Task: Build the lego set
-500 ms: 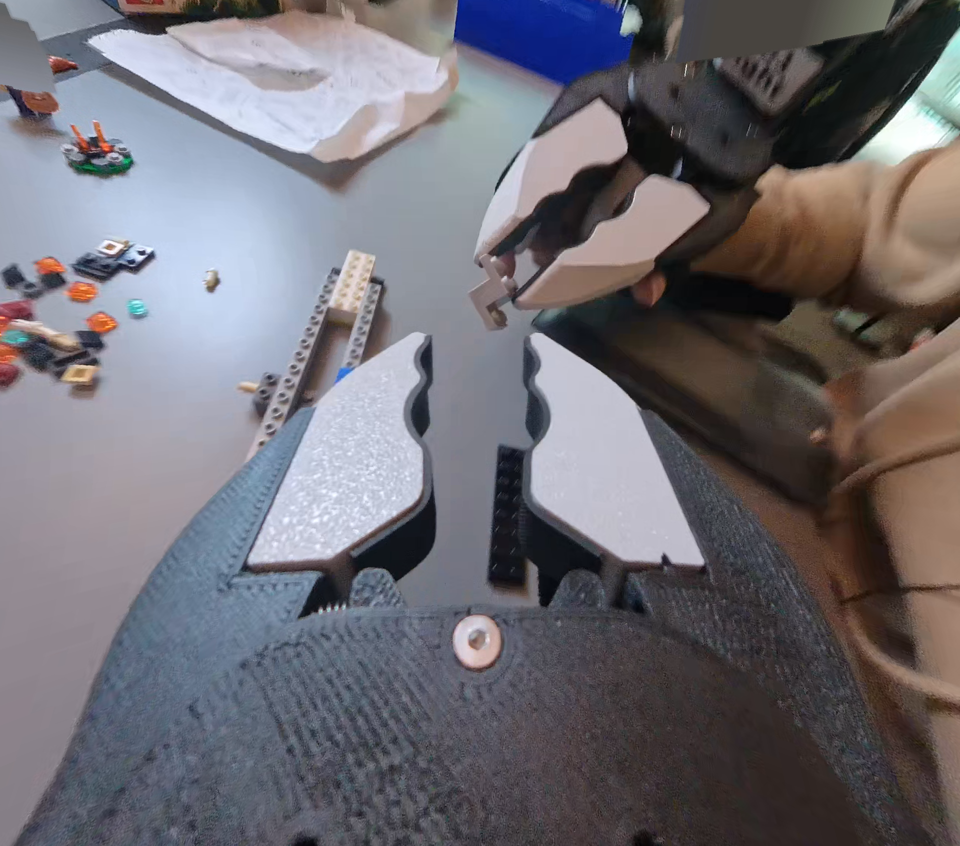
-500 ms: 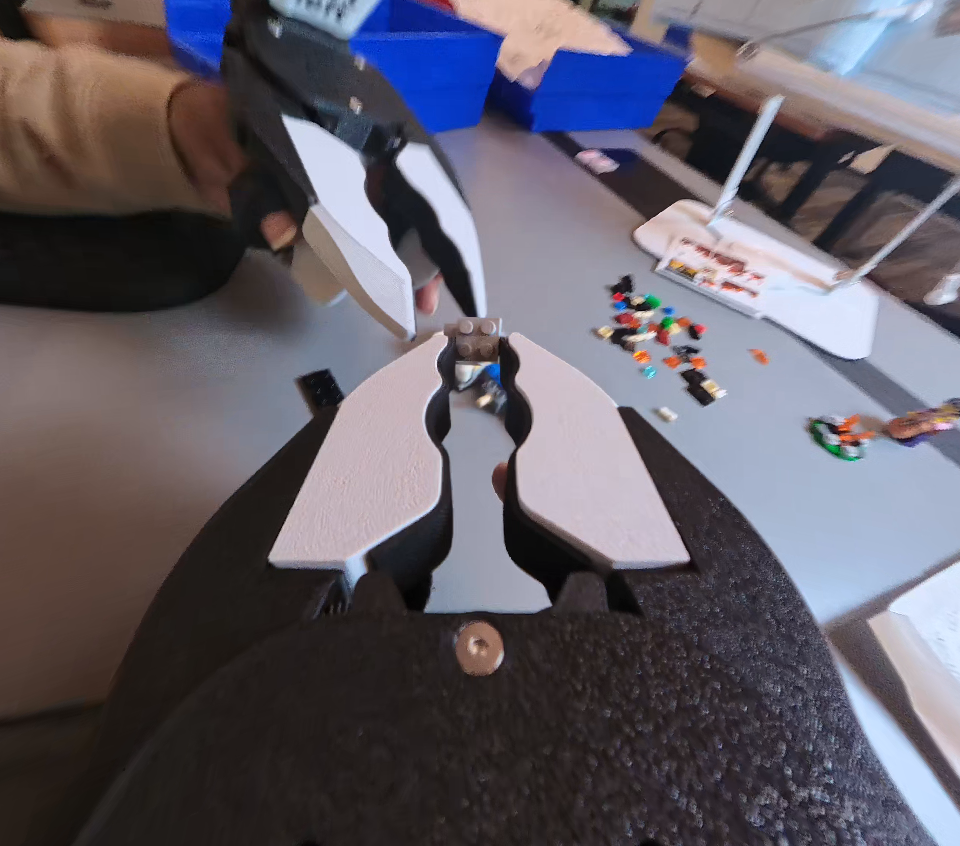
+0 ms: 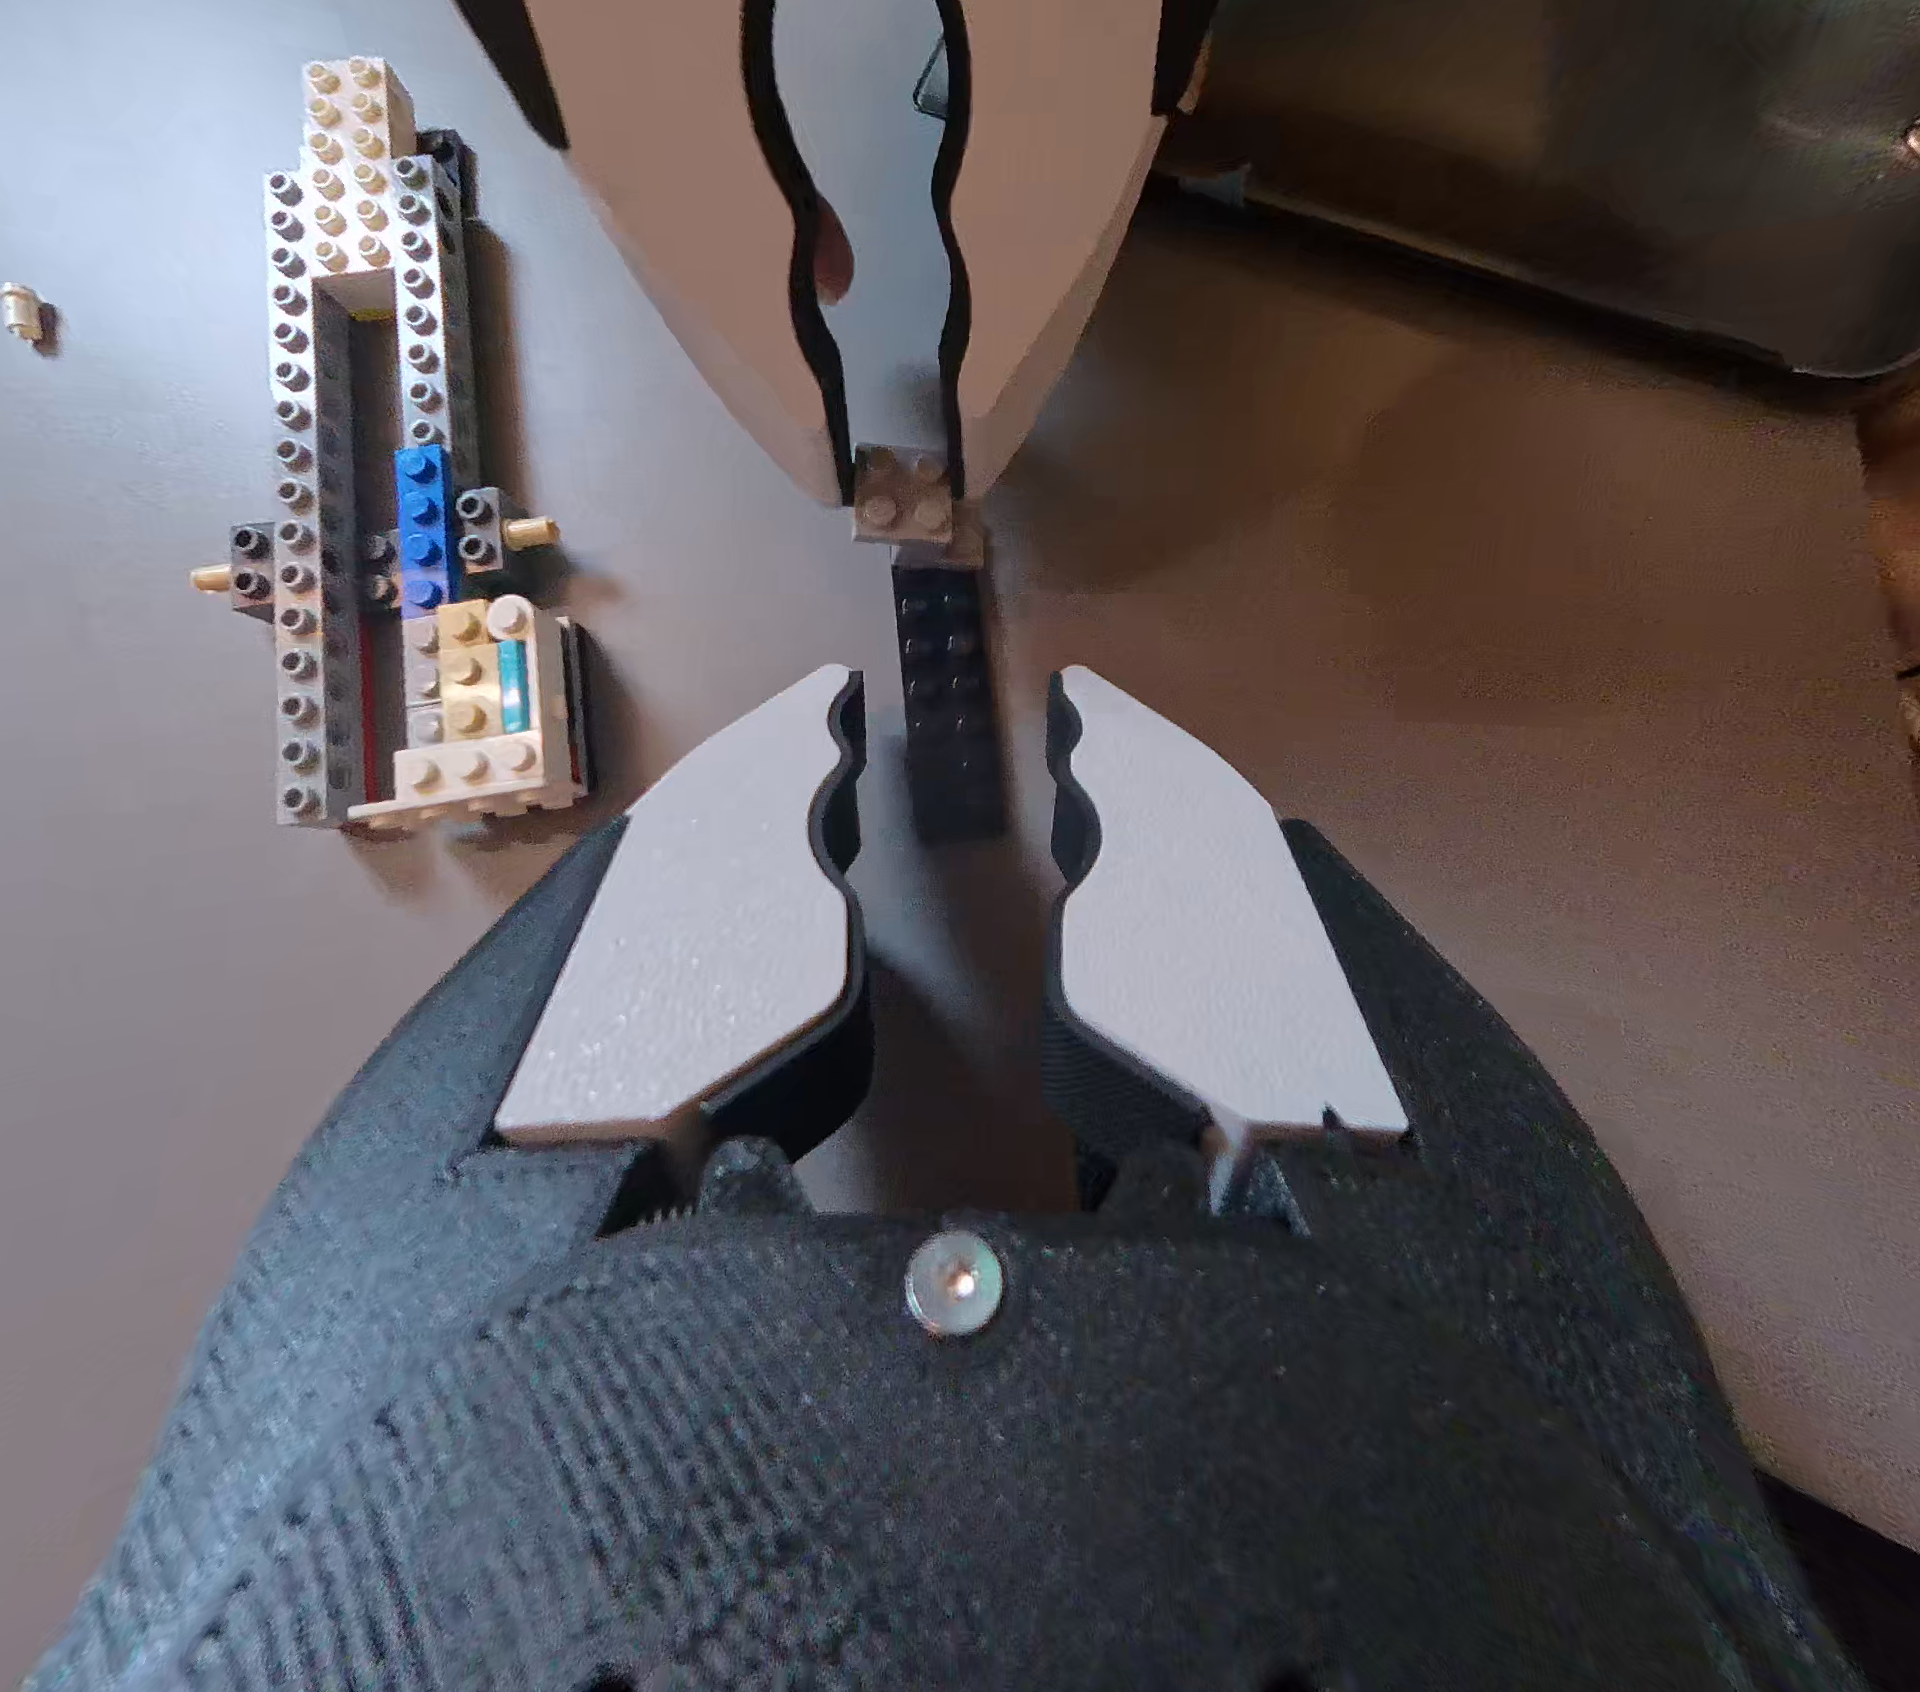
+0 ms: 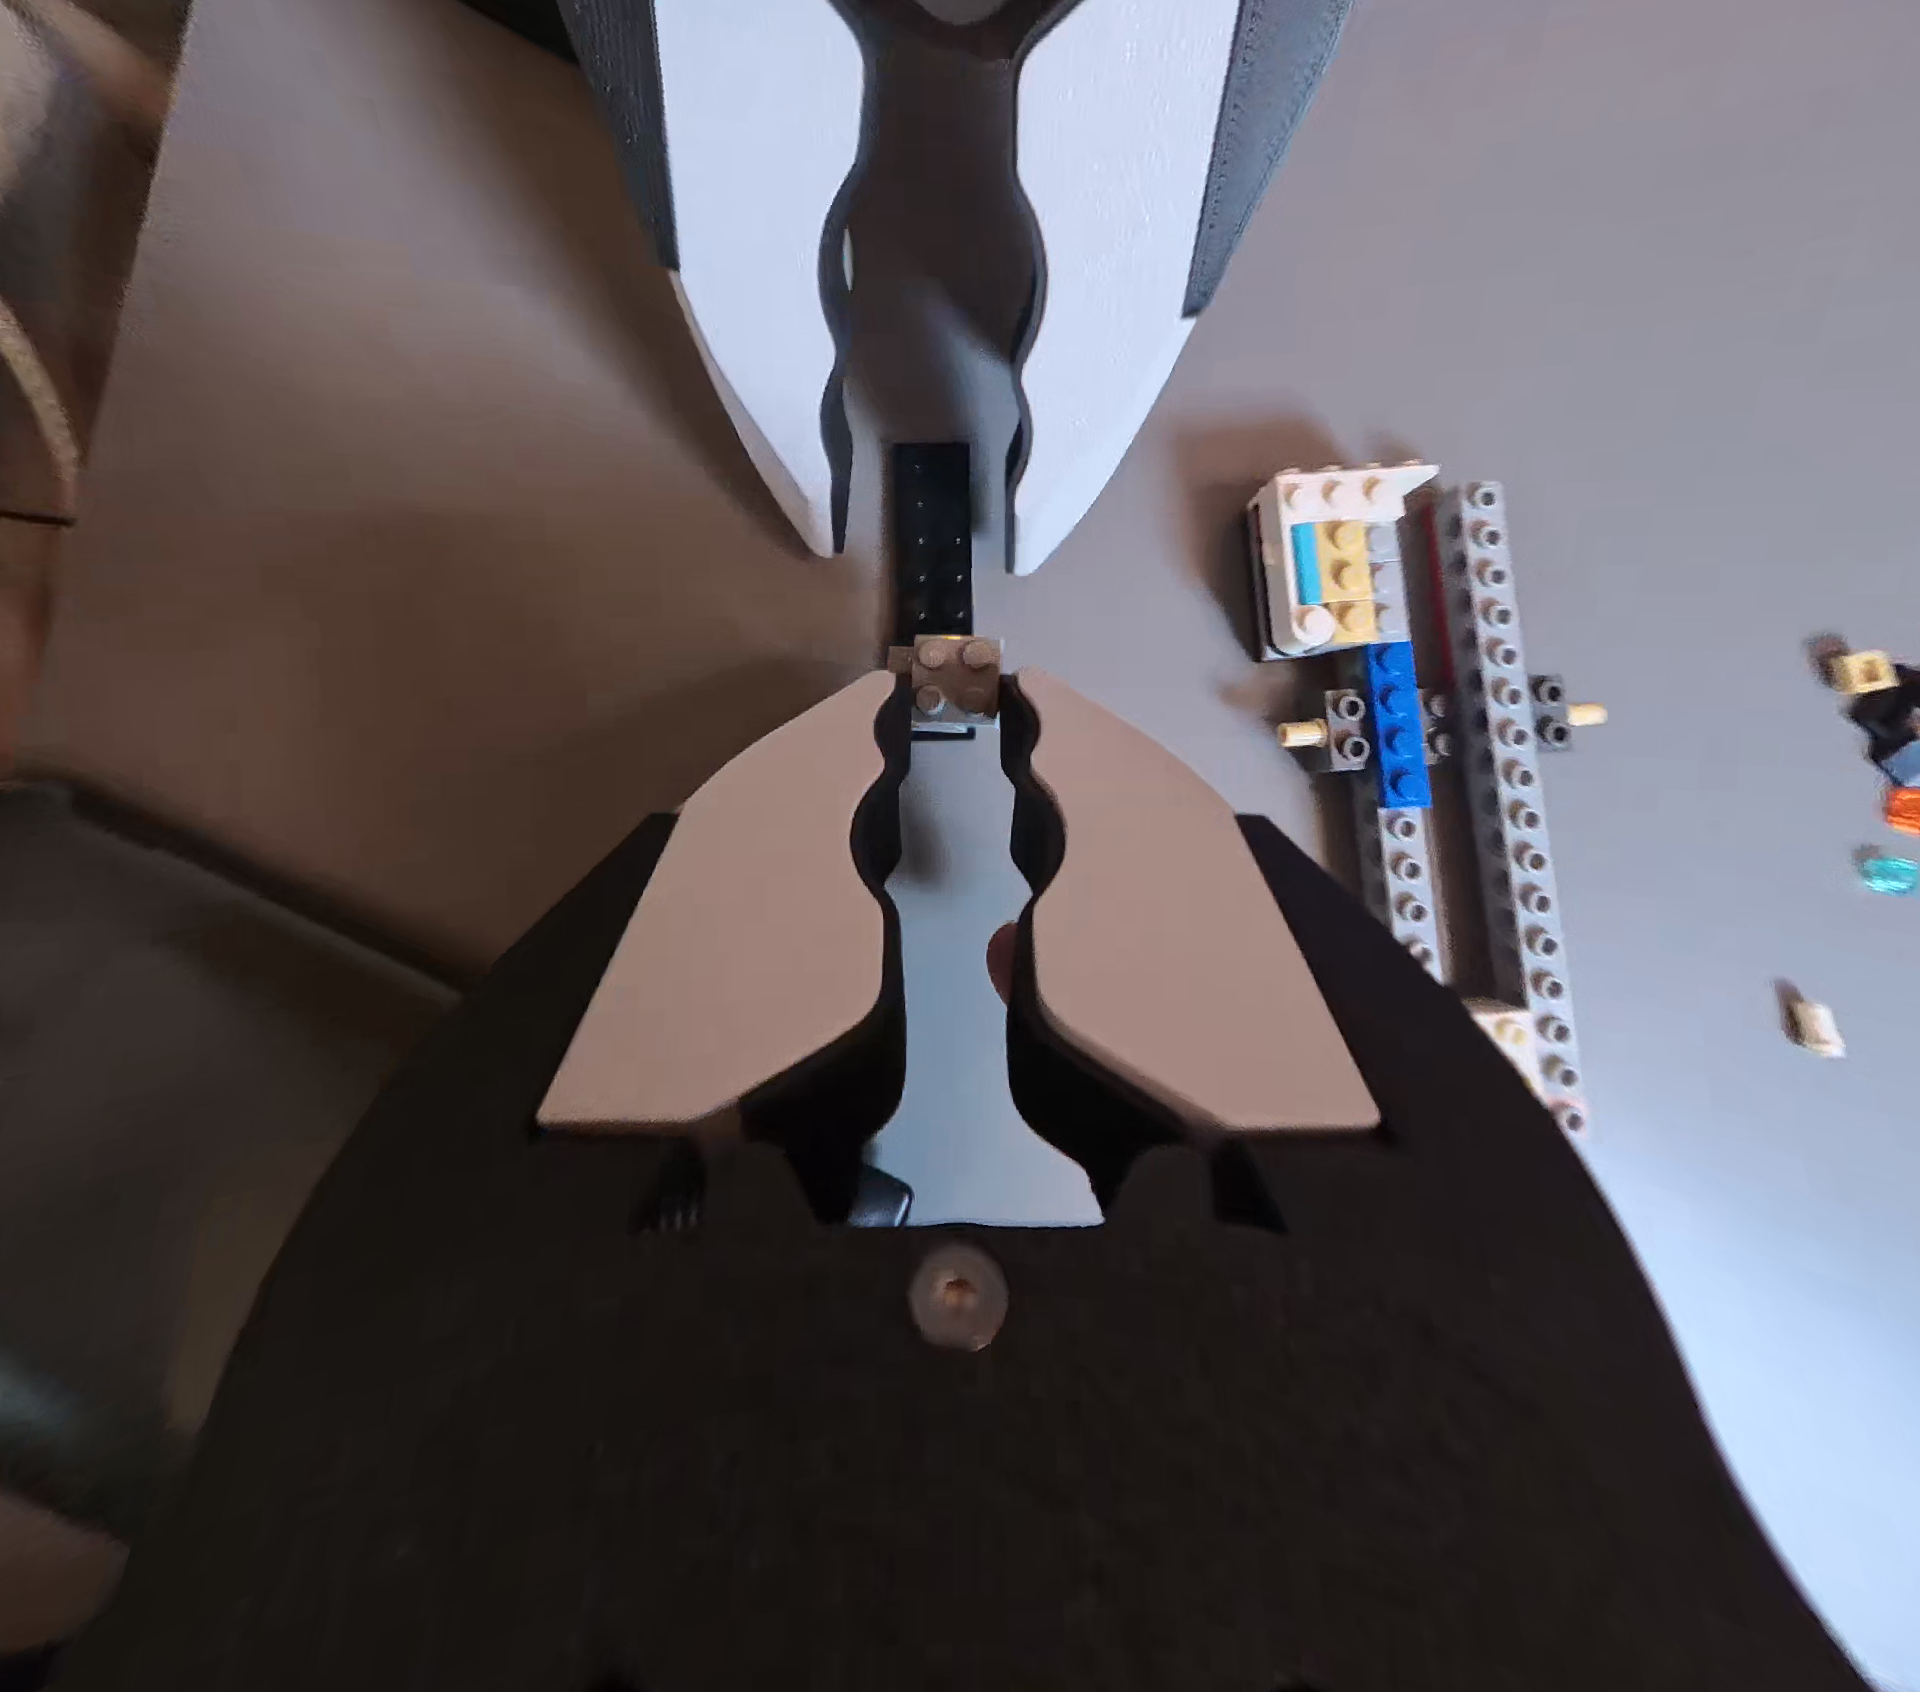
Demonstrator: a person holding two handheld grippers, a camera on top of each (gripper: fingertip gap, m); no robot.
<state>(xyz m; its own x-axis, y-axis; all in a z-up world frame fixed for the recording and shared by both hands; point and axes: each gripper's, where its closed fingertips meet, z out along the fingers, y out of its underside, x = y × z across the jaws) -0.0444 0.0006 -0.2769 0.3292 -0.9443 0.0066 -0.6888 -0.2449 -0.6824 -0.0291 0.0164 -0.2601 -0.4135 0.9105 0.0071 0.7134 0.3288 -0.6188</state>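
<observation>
A black plate (image 3: 951, 712) lies flat on the grey table, also in the right wrist view (image 4: 933, 546). My left gripper (image 3: 954, 681) is open, its fingertips on either side of the plate's near end. My right gripper (image 4: 954, 684) is shut on a small grey 2x2 brick (image 4: 954, 678) and holds it over the plate's other end. It comes in from the top of the left wrist view (image 3: 902, 489), where the grey brick (image 3: 902, 494) shows at its tips. The partly built grey model (image 3: 400, 489) lies to the left, and at the right in the right wrist view (image 4: 1455, 707).
A small tan piece (image 3: 23, 312) lies left of the model. Loose pieces, orange (image 4: 1901, 809), teal (image 4: 1886, 871) and tan (image 4: 1813, 1029), lie at the right. A dark case (image 3: 1558, 115) sits beyond the plate on the right. The grippers are tip to tip, or close to it. Both grippers' tips are roughly 20 cm from the small tan piece (image 3: 23, 312). The right camera catches it too, in the right wrist view (image 4: 1806, 1021).
Both grippers have tilted down over the table and come together tip to tip above the black plate. The right gripper keeps hold of the grey brick and has brought it down to the plate's end.
</observation>
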